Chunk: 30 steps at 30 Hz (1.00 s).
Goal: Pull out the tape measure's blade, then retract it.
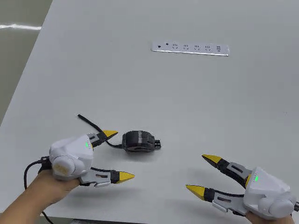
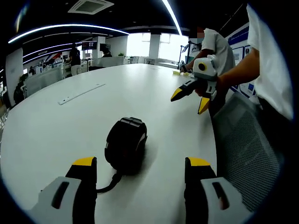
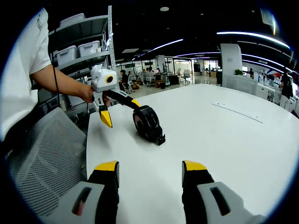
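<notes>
Nearest, the left gripper (image 1: 120, 155) gapes wide, its yellow-tipped jaws empty. Just ahead lies the chunky, rounded black tape measure (image 1: 138, 141) on the smooth white table (image 1: 140, 84). The right gripper (image 1: 200, 173), well apart, gapes empty too.

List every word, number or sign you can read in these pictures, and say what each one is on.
No text here can be read.
Power strip: small marks by its sockets, too small to read.
Tape measure: black case, no label that can be read in any view.
</notes>
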Tool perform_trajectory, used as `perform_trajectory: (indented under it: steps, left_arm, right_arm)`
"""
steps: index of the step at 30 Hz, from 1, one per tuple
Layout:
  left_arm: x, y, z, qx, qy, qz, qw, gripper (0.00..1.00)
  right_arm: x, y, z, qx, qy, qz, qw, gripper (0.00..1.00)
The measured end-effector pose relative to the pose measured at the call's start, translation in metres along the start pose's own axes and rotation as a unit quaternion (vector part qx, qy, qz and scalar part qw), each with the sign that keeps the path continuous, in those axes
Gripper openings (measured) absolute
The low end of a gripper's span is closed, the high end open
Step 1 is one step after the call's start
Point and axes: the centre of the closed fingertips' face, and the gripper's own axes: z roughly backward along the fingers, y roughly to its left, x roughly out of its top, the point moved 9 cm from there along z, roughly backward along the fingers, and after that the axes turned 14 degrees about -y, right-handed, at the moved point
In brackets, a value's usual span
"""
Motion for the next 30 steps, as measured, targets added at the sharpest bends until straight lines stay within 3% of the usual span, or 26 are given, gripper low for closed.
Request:
perform_trajectory:
  steps: [4,21,30]
  left_arm:
    - [-0.002,0.003,-0.005,-0.010,0.013,-0.010,0.9998,0.72]
    - [-0.003,0.019,-0.024,-0.041,0.031,-0.018,0.9985,0.69]
    - [-0.002,0.026,-0.034,-0.046,0.031,-0.018,0.9983,0.62]
  right_arm:
    - [-0.002,-0.001,-0.003,0.008,0.001,-0.001,1.0000,0.54]
    - [-0.003,-0.011,-0.011,0.040,-0.005,0.000,0.9992,0.53]
    - [-0.005,-0.019,-0.014,0.051,0.000,0.000,0.9987,0.52]
